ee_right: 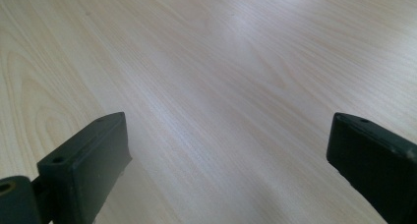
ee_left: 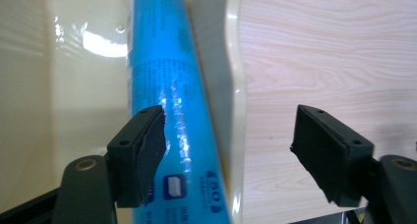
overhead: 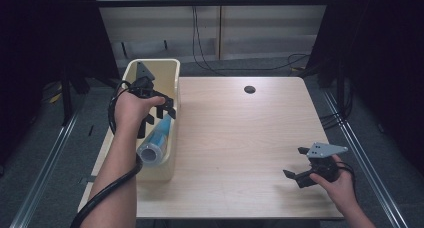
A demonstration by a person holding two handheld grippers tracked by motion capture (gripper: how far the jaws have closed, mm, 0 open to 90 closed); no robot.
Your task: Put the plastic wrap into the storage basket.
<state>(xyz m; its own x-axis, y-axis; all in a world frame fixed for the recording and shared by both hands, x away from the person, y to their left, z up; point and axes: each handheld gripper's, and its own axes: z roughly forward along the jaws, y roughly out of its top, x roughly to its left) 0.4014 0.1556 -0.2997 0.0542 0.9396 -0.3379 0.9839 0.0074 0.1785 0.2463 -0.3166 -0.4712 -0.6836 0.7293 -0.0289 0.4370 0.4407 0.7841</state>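
Observation:
A blue tube [overhead: 156, 139] with a clear end lies lengthwise in a cream plastic bin [overhead: 172, 69] at the table's left edge. My left gripper [overhead: 156, 119] hovers over the bin's right side, open. In the left gripper view its jaws straddle the blue tube [ee_left: 167, 76] and the bin's wall [ee_left: 232, 86]; the left pad [ee_left: 147, 150] overlaps the tube's edge, and I cannot tell whether it touches. My right gripper [overhead: 295, 162] is held low over the table's front right, open, with bare wood between its jaws [ee_right: 226, 155].
The light wooden table [overhead: 240, 138] has a dark round hole [overhead: 249, 89] near its back edge. Black cables [overhead: 200, 53] run across the floor behind it. Metal rails [overhead: 360, 153] flank the table on both sides.

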